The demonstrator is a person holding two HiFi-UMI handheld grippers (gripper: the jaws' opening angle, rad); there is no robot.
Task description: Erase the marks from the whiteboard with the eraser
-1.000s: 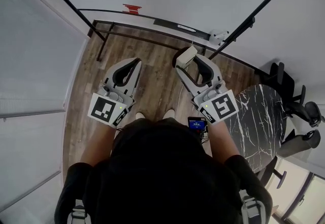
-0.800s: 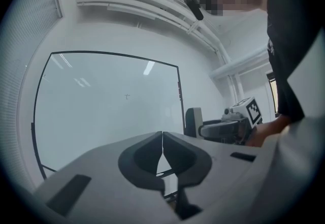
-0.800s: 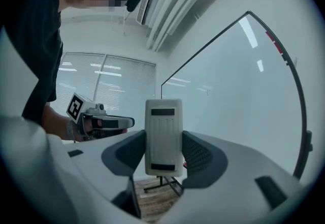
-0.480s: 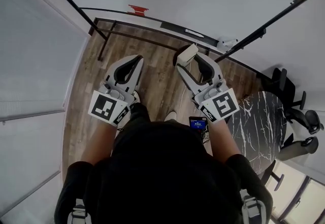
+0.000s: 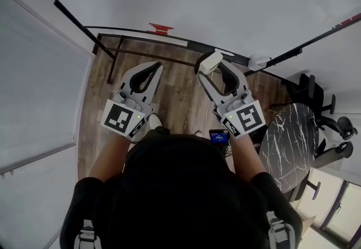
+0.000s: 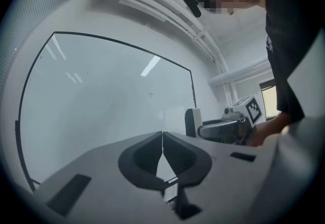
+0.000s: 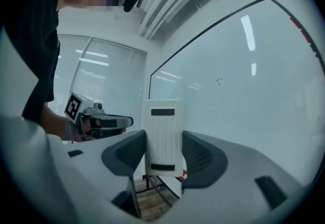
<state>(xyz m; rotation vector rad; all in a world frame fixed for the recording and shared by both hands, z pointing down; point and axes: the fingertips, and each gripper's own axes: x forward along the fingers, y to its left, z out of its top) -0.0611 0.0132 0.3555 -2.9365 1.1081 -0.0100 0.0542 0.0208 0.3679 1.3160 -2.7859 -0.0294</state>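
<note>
Eraser (image 7: 163, 121) is clamped upright between the jaws of the right gripper (image 7: 163, 144), raised in front of the whiteboard (image 7: 244, 96) and, as far as can be judged, not touching it. One small mark (image 7: 218, 81) is seen higher up on the board (no other can be made out), so the wiping is judged not yet done. Beside it the left gripper (image 6: 162, 135) is held with its jaws closed together on nothing.

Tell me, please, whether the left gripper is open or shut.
Shut and empty: in the left gripper view, the left gripper has its jaws meeting tip to tip, nothing between them.
</note>
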